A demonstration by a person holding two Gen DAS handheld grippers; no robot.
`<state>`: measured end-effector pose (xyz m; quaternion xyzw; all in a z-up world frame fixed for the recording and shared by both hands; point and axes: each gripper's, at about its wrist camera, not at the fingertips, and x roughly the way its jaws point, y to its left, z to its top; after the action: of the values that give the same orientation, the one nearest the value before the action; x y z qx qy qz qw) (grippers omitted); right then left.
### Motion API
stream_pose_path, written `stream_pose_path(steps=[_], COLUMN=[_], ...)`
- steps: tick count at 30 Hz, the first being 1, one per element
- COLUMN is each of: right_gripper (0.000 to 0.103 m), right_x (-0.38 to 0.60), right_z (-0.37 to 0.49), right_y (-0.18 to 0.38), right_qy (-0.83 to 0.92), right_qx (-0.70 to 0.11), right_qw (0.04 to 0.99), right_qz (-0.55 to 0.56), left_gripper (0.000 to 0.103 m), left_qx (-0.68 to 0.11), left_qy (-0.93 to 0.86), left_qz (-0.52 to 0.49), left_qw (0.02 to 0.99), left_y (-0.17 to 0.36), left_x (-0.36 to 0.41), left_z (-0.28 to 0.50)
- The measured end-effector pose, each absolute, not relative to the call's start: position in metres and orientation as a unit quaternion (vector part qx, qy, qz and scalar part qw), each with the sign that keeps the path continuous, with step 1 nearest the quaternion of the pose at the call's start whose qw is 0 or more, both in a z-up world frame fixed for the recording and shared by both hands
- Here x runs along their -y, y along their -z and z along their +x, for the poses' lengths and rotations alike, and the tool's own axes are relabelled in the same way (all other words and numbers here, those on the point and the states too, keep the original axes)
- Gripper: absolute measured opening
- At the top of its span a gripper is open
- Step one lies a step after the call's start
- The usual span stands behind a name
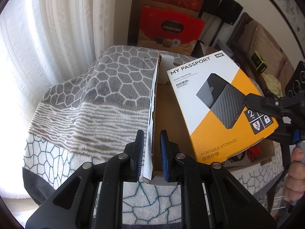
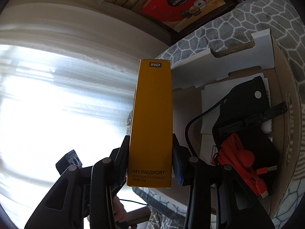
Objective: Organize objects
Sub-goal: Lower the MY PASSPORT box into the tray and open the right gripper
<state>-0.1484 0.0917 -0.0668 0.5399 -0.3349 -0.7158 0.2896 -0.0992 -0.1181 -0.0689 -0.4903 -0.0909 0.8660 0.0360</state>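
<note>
A white and yellow "My Passport" box (image 1: 219,103) hangs tilted above an open cardboard box (image 1: 167,105) on a patterned towel. My right gripper (image 2: 150,164) is shut on the My Passport box (image 2: 152,118), gripping its yellow spine; it also shows in the left wrist view (image 1: 266,105) at the box's right edge. My left gripper (image 1: 151,152) straddles the cardboard box's white left wall (image 1: 152,103), one pad on each side, with a gap on the inner side. Inside the cardboard box lie a red cable (image 2: 240,158), a black device (image 2: 246,103) and papers.
A grey and white patterned towel (image 1: 91,95) covers the surface under the box. White curtains (image 1: 47,28) hang at the left. A red "Collection" gift box (image 1: 171,28) and black speakers (image 1: 228,9) stand behind. A sofa with clutter is at the right.
</note>
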Motion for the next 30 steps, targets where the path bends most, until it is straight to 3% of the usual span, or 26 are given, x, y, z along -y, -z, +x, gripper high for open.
stream_pose_path(steps=[12,19,30], right_gripper=[0.041,0.047,0.056], right_x=[-0.069,-0.081,-0.098], right_z=[-0.147,-0.148,-0.140], right_y=[0.085,0.065,0.048], right_qy=[0.705,0.739,0.756], right_qx=[0.309,0.236,0.206], right_qw=[0.284,0.268,0.248], right_qz=[0.571,0.571,0.570], left_gripper=[0.013,0.013,0.013], left_qx=[0.098,0.098,0.095], left_qy=[-0.859,-0.858,-0.858], left_qz=[-0.500,-0.502,-0.502], left_qw=[0.042,0.044,0.043], left_y=[0.080,0.081,0.081], left_x=[0.116,0.115,0.113], left_z=[-0.101,-0.101,-0.102])
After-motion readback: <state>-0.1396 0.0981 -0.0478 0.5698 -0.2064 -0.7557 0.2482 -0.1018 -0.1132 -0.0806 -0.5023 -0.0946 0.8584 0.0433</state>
